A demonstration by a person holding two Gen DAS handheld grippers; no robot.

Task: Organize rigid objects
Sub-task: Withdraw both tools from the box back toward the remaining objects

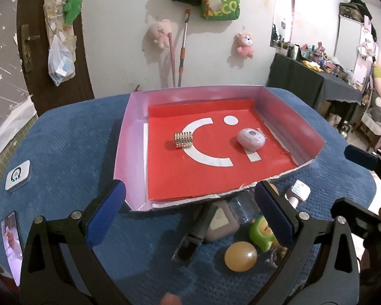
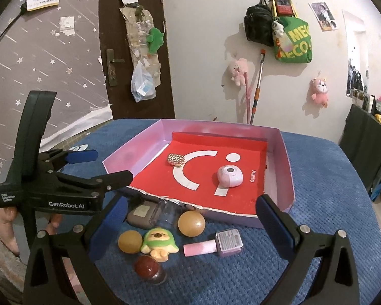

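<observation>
A pink-walled tray with a red floor holds a silver beaded cylinder and a pink oval device. In front of the tray lie a grey case, a clear jar, two amber balls, a green toy, a pink nail polish bottle and a dark red ball. My left gripper hovers open over this pile, empty. My right gripper is open above the same pile, holding nothing.
A blue textured cloth covers the table. At its left edge lie a small white device and a phone. A dark tube lies among the pile. A black cluttered side table stands at the right.
</observation>
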